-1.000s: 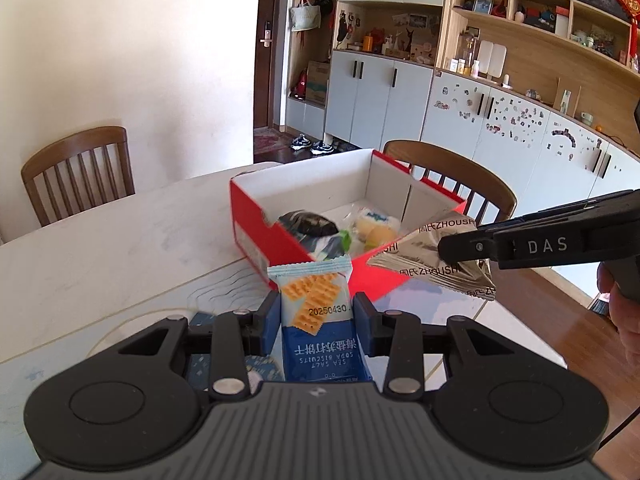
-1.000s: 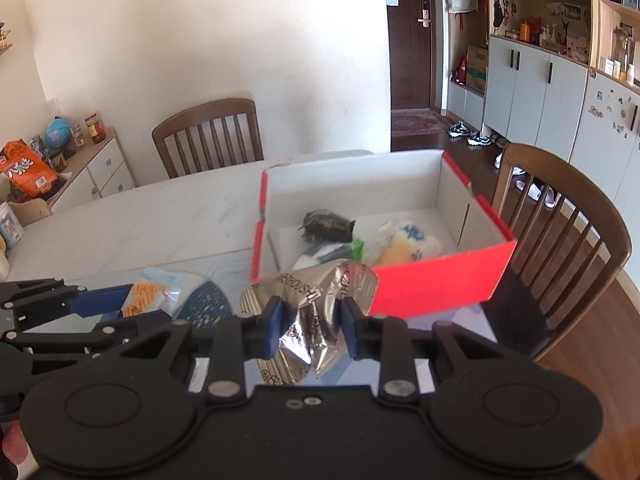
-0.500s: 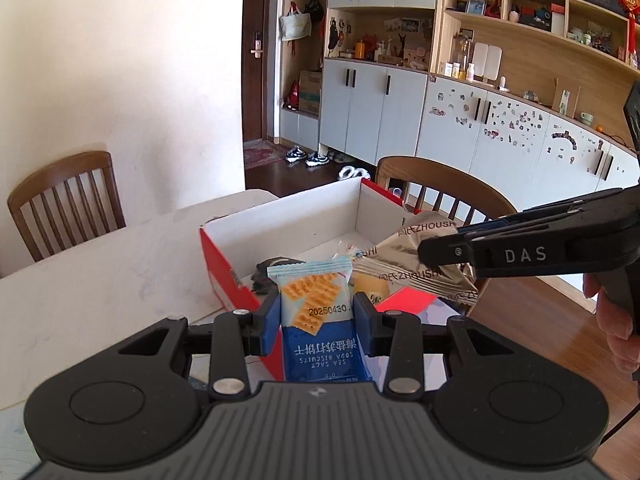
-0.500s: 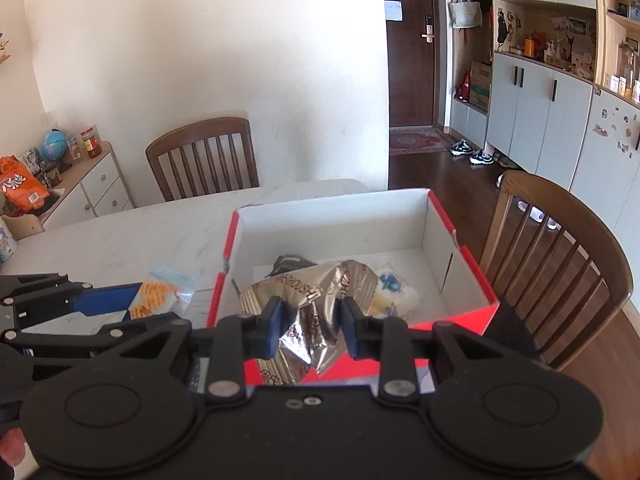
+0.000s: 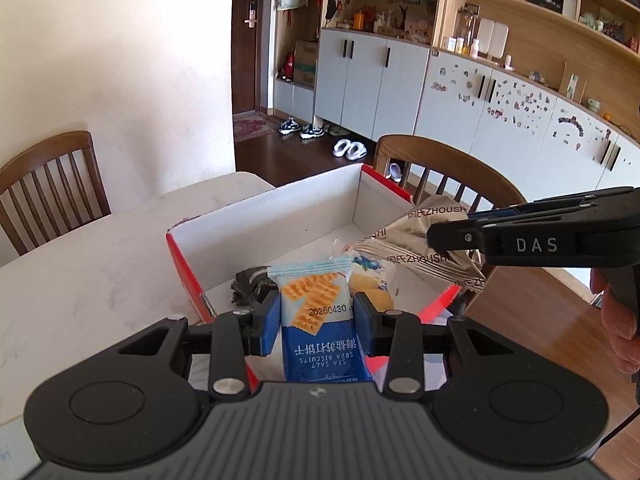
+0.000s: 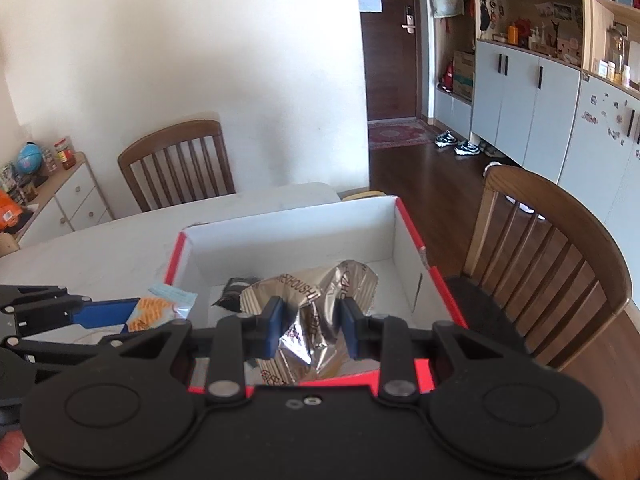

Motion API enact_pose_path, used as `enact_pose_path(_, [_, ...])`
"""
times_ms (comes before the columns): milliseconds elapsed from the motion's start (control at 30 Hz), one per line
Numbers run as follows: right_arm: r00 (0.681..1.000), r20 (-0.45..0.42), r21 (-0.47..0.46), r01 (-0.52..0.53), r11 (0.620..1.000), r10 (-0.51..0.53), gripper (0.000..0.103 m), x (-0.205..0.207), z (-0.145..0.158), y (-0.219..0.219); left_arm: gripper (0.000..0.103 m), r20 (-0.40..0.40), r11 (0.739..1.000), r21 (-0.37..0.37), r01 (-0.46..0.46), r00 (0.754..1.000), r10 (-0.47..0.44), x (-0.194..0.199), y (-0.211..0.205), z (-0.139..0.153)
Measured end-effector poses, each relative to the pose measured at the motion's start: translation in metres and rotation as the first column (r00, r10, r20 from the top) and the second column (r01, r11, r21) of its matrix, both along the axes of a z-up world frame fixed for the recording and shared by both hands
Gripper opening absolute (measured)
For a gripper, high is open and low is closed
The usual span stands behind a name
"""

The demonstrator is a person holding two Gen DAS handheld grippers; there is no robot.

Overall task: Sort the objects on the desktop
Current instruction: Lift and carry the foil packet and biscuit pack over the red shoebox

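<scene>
Over the open red-and-white box (image 5: 256, 220), two snack packets, each carried in its own gripper. Left gripper (image 5: 316, 322): clenched on one blue soda-biscuit packet (image 5: 316, 312), held upright above the near left part of the box. Right gripper (image 6: 309, 326): clenched on one crumpled silver foil packet (image 6: 316, 300), held above the near middle of the box. Already inside on the box floor: one dark wrapper (image 5: 250, 286) toward the left, and one clear bag with yellow contents (image 5: 372, 284) beside it; possibly more beneath, hidden by the held packets. Judged progress: well along, with two items deposited and two poised above the box but not yet released. Remaining, as far as visible: opening both pairs of fingers to drop the packets. White table (image 5: 80, 264) to the left of the box bare in both views; near part hidden behind the grippers. Two wooden chairs at the table.
</scene>
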State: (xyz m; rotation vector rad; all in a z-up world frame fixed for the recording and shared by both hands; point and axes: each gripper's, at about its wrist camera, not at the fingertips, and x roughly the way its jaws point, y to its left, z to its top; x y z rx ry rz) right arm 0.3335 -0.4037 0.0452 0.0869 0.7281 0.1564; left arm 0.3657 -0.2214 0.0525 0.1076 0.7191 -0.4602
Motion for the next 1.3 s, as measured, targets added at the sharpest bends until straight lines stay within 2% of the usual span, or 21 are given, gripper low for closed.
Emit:
enact_pose_path(200, [1.000,-0.026,0.010,0.008,1.000,-0.008,0.030,0.020,-0.012,-0.006,0.037,-0.065,1.000,0.004,-0.003,0.998,0.003,0.027,-0.011,-0.010])
enact_pose_path(533, [0.998,-0.069,-0.023,-0.004,1.000,0.002,0.030,0.052,-0.033,-0.004,0.037,-0.135,0.996,0.089,0.000,0.991,0.012,0.060,-0.032,-0.038])
enact_pose_path(767, [0.996,-0.085,-0.035,-0.013,0.999,0.010,0.030,0.073,-0.048,0.003,0.037,-0.145,0.990,0.141,-0.003,0.989,0.024,0.074,-0.041,-0.051])
enact_pose_path(1300, [0.990,-0.134,-0.085,-0.059,0.995,0.047,0.030,0.093,-0.084,0.018,0.037,-0.192,0.985,0.173,-0.007,0.980,0.041,0.093,-0.046,-0.071])
